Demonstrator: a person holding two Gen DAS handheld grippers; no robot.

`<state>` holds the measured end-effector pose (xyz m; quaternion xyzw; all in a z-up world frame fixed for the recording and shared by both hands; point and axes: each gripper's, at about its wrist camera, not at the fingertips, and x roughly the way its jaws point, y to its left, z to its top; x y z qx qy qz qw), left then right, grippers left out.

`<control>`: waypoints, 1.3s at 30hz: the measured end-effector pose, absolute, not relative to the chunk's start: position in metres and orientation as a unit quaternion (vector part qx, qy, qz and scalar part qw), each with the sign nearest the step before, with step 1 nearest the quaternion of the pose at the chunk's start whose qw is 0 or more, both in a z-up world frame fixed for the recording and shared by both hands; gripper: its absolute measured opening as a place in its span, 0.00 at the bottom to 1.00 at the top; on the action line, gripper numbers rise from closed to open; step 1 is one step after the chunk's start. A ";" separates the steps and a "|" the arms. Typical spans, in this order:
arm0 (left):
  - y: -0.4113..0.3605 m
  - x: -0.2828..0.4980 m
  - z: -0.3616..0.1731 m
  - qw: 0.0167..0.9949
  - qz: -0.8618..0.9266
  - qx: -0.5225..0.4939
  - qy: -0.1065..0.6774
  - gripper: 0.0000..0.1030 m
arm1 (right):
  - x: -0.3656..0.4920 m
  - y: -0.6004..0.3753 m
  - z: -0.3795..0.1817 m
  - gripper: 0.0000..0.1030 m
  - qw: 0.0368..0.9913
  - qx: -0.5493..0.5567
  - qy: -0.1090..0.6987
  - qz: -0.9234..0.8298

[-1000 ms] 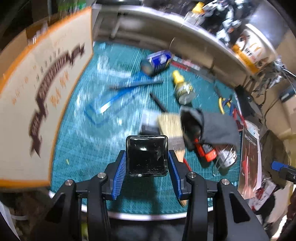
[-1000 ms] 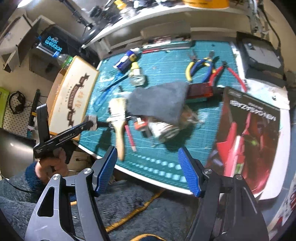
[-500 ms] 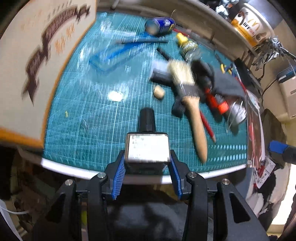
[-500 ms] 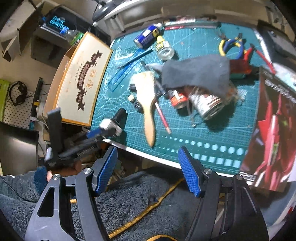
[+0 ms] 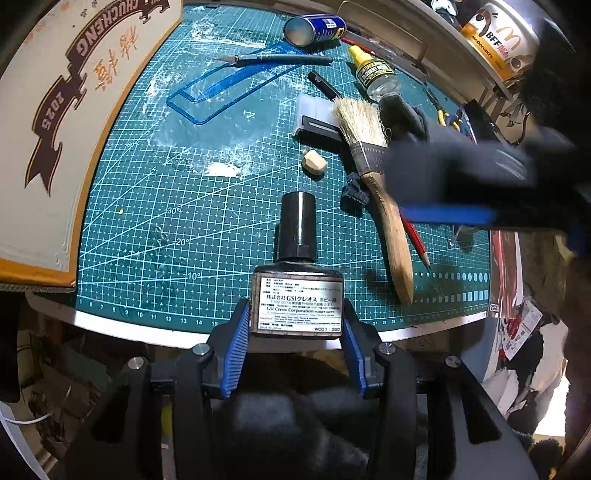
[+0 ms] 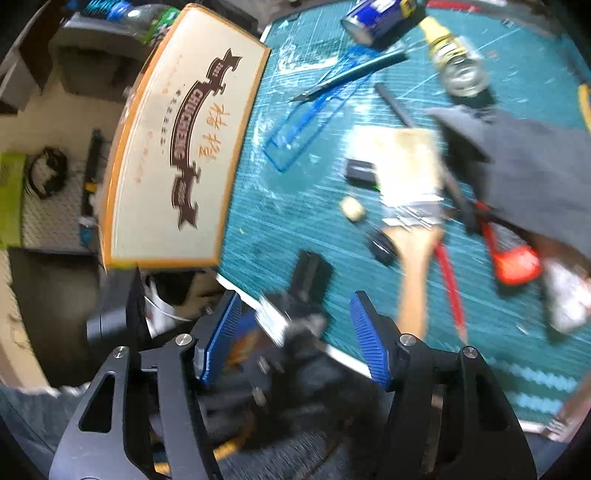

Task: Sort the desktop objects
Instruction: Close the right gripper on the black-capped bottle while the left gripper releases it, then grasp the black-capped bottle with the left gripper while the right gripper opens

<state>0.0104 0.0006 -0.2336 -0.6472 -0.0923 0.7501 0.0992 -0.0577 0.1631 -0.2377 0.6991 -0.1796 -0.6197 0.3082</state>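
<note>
My left gripper [image 5: 295,314] is shut on a small black bottle [image 5: 298,258] with a white printed label. Its black cap points forward over the near edge of the green cutting mat [image 5: 207,206]. My right gripper [image 6: 295,299] is open. In its blurred view the bottle [image 6: 295,314] shows between its blue pads [image 6: 221,332], and I cannot tell whether they touch. In the left wrist view the right gripper [image 5: 461,199] comes in blurred from the right, over the wooden-handled brush [image 5: 373,162].
A large cream and orange box [image 5: 55,129] stands along the mat's left side. A blue ruler [image 5: 236,88], craft knife [image 5: 273,58], blue can [image 5: 314,29], yellow-capped glue bottle [image 5: 373,72], red pencil [image 5: 415,240] and grey cloth [image 6: 535,162] lie on the mat.
My left gripper drew the bottle back to the mat's near edge and turned it label-up. My right gripper swung left and now frames the bottle.
</note>
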 end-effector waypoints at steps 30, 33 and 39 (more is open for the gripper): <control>-0.037 0.034 -0.214 0.101 0.748 -0.648 -0.101 0.74 | -0.006 0.108 -0.192 0.19 0.398 0.544 0.198 -0.712; -0.036 0.039 -0.217 0.104 0.748 -0.648 -0.098 0.74 | 0.001 0.093 -0.201 0.19 0.396 0.547 0.242 -0.696; -0.020 0.048 -0.207 0.105 0.788 -0.605 -0.041 0.74 | 0.001 0.080 -0.208 0.20 0.396 0.557 0.237 -0.691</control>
